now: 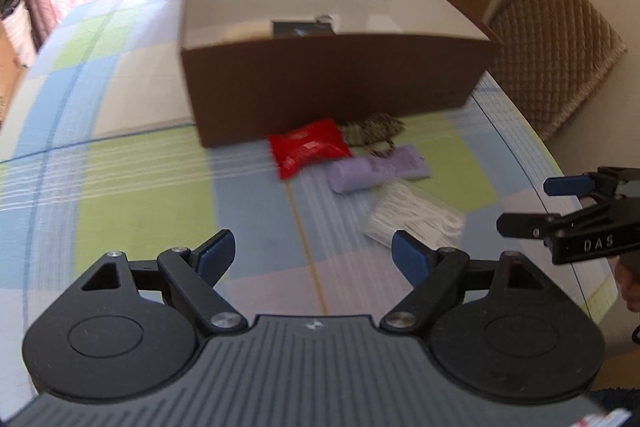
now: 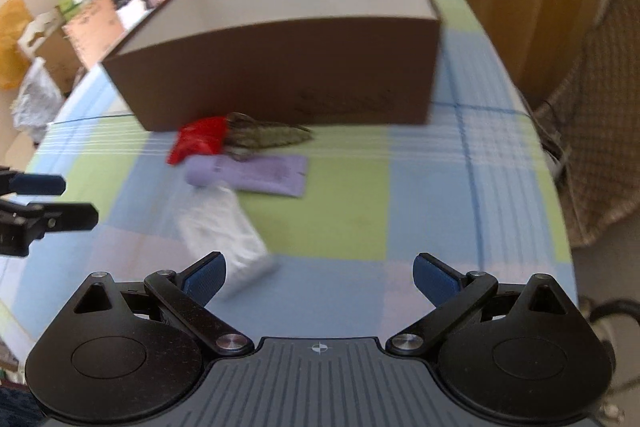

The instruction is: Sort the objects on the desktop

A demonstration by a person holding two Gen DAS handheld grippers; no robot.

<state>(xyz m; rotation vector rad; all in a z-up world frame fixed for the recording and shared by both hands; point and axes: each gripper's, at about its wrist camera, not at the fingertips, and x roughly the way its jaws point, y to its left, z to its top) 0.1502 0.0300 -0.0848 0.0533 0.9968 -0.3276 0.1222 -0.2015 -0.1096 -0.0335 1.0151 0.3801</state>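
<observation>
Progress looks partial: brown box [image 1: 336, 83] already has a few bits inside, but red packet [image 1: 306, 147], patterned pouch [image 1: 374, 131], purple roll [image 1: 376, 169] and clear packet [image 1: 412, 219] sit on the bench [image 1: 140, 179] just before it. Left tool [image 1: 314, 253] and right tool [image 2: 318, 277] are both wide open, holding nothing.

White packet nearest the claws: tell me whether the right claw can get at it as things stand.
Probably yes. The right claw is open, the white packet lies flat on the tablecloth just ahead to its left, nothing lies over it.
</observation>
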